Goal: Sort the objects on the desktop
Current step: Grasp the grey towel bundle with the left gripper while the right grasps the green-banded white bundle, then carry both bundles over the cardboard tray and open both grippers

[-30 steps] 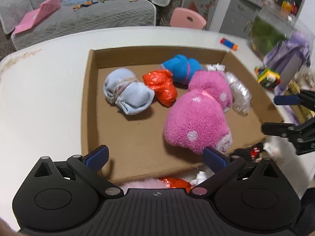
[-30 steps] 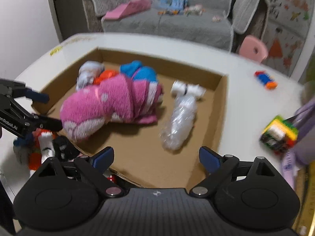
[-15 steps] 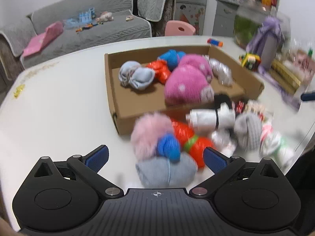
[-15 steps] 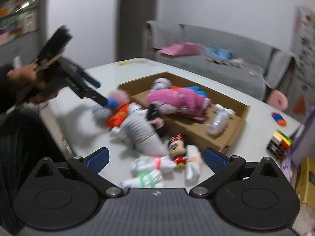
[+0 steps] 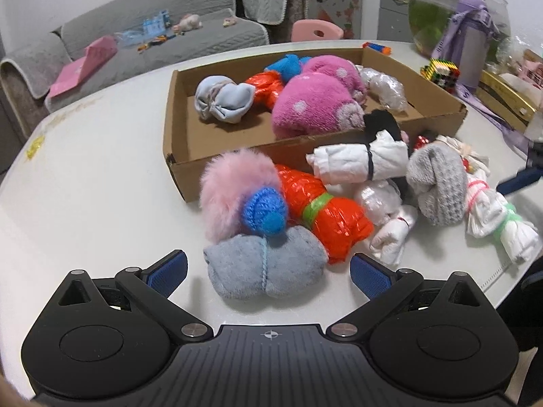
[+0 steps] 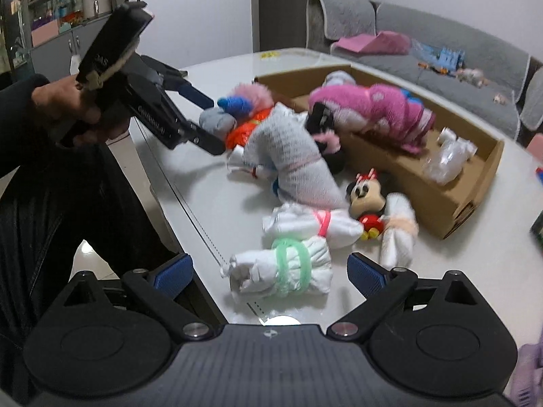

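A cardboard tray (image 5: 176, 142) on the white table holds a pink dotted sock bundle (image 5: 315, 101), a light blue bundle (image 5: 224, 100), a red bag and a clear plastic bundle. In front of it lies a pile: a grey sock roll (image 5: 264, 268), a pink fluffy ball (image 5: 234, 186), an orange bag with a green band (image 5: 322, 203), white bundles and a grey knit sock (image 5: 437, 183). My left gripper (image 5: 268, 271) is open, its pads either side of the grey roll. My right gripper (image 6: 269, 274) is open around a white bundle with a green band (image 6: 288, 271).
A Minnie Mouse toy (image 6: 366, 196) lies by the tray's near wall (image 6: 407, 183). A brick cube (image 5: 441, 71), a purple bottle and a fishbowl stand at the table's far right. A grey sofa is behind. The table edge (image 6: 190, 210) is close to the right gripper.
Both grippers have pulled back from above the tray to the near side of the table. The pile in front of the tray has come into view. Both stay open.
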